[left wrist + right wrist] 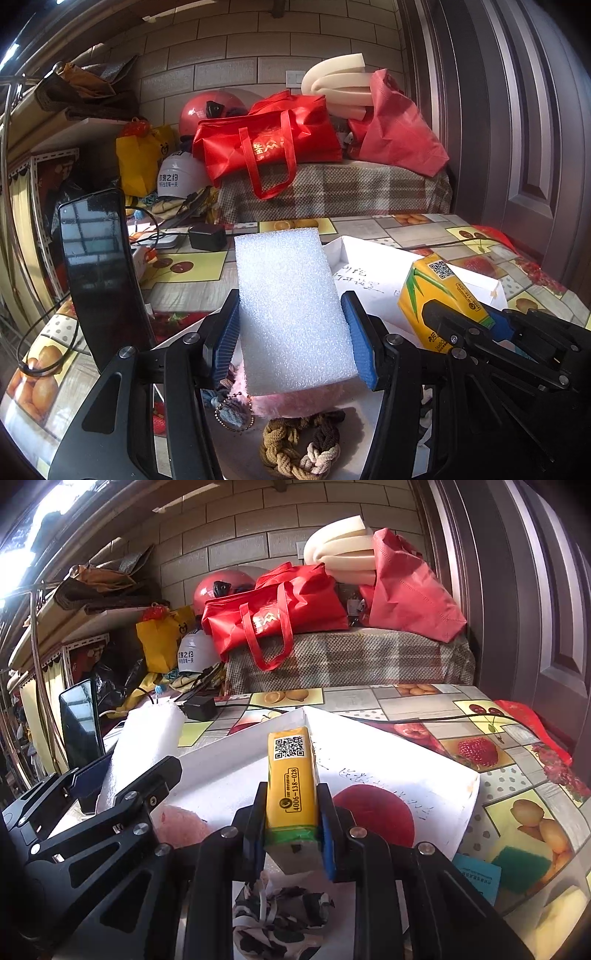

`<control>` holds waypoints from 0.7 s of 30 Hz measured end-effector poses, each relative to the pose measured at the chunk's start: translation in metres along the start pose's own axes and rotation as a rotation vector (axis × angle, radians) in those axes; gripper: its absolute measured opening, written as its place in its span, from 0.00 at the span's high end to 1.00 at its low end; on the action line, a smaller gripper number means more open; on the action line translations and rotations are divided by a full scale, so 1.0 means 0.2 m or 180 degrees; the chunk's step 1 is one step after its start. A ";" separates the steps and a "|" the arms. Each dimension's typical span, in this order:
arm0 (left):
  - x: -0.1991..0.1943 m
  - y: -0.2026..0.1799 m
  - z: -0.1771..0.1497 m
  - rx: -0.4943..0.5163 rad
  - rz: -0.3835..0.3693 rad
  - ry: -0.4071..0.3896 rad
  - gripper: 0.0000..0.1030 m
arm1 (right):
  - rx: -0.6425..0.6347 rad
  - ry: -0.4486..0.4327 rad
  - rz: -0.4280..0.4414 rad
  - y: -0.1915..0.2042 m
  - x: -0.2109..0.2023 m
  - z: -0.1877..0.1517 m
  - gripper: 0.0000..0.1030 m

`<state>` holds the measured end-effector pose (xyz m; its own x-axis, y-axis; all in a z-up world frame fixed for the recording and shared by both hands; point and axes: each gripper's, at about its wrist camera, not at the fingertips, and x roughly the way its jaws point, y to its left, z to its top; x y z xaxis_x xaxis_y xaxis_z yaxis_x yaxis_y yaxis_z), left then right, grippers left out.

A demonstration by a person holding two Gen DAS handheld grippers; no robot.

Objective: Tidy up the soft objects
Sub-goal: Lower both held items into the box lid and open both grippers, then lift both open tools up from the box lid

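left gripper (291, 328) clamping foam block (291, 310), right gripper (291, 823) — juice carton (292, 779)

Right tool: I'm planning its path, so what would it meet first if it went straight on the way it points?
Probably the white tray. The right tool, shut on the yellow drink carton, points over its floor toward the far rim; depth is unclear.

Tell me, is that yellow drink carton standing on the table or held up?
Held up. The right gripper is shut on the carton, above the white box.
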<state>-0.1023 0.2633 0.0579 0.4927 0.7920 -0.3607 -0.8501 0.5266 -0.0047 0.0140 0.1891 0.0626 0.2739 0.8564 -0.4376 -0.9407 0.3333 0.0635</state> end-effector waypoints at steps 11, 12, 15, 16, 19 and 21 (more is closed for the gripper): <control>-0.05 0.17 -0.01 -0.0575 0.0372 -0.0175 0.04 | 0.0258 -0.0033 -0.0261 -0.08 0.00 0.01 0.20; -0.04 0.18 -0.01 -0.0598 0.0368 -0.0164 0.02 | 0.0304 -0.0027 -0.0233 -0.09 0.00 0.01 0.15; -0.05 0.18 -0.02 -0.0605 0.0437 -0.0168 0.01 | 0.0257 -0.0118 -0.0261 -0.07 -0.02 0.01 0.15; -0.05 0.18 -0.02 -0.0614 0.0456 -0.0178 0.01 | 0.0221 -0.0150 -0.0284 -0.06 -0.03 0.01 0.15; -0.06 0.19 -0.02 -0.0657 0.0461 -0.0201 0.01 | 0.0137 -0.0224 -0.0295 -0.03 -0.05 0.01 0.15; -0.07 0.20 -0.02 -0.0681 0.0464 -0.0227 0.01 | 0.0094 -0.0269 -0.0279 -0.02 -0.06 0.01 0.15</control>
<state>-0.1431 0.2721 0.0585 0.3674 0.8785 -0.3053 -0.9293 0.3340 -0.1573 0.0149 0.1783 0.0693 0.3720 0.8533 -0.3655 -0.9064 0.4189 0.0553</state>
